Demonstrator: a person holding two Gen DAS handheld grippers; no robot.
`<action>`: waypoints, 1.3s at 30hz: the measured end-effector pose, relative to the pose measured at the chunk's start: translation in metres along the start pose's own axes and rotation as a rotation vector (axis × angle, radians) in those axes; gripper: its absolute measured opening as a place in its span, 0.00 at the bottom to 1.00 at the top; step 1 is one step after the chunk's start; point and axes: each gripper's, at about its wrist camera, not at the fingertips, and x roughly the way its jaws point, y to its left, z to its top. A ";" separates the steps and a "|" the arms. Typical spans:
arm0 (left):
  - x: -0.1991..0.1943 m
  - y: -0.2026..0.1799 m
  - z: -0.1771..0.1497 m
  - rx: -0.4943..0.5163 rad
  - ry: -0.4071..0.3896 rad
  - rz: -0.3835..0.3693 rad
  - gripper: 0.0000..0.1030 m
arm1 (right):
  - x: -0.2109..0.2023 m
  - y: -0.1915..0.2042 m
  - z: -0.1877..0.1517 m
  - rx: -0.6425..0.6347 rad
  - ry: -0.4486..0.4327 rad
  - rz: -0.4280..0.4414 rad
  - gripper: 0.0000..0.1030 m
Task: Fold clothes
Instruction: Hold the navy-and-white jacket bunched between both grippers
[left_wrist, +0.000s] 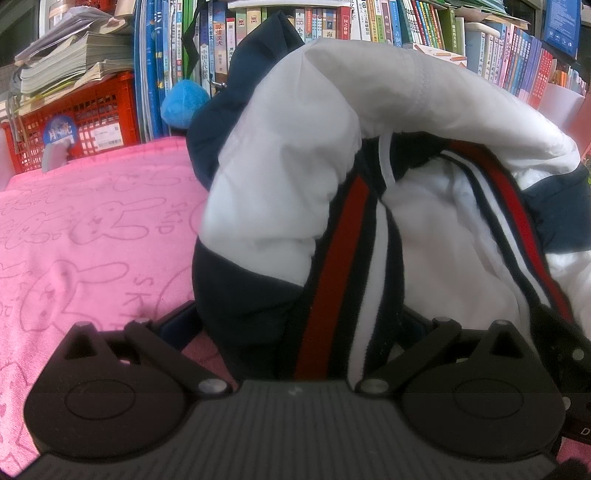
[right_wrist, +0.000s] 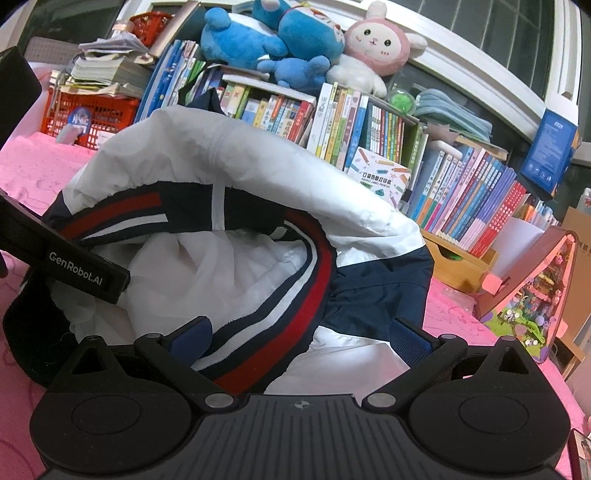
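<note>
From the left wrist cam, the left gripper (left_wrist: 295, 314) had its jaws spread wide, with the jacket (left_wrist: 295, 184) bunched up between them, white and navy with a red-striped band; couldn't see the pads pressing on it. It sat heaped on the pink towel (left_wrist: 92, 229) covering the surface, bookshelf (left_wrist: 369, 22) behind. From the right wrist cam, the right gripper (right_wrist: 299, 328) was spread wide too, jacket (right_wrist: 240, 166) hem lying between its blue pads (right_wrist: 192, 332), loose. Plush toys (right_wrist: 295, 40) sat on top of the books.
</note>
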 end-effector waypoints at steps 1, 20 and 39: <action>0.000 0.000 0.000 0.000 0.000 0.000 1.00 | 0.000 0.000 0.000 -0.001 0.000 0.000 1.00; 0.000 0.000 0.000 0.001 0.002 0.011 1.00 | 0.000 0.007 0.001 -0.036 0.006 -0.013 1.00; 0.000 -0.001 0.000 0.000 0.001 0.019 1.00 | 0.013 0.015 0.001 -0.087 0.088 0.070 1.00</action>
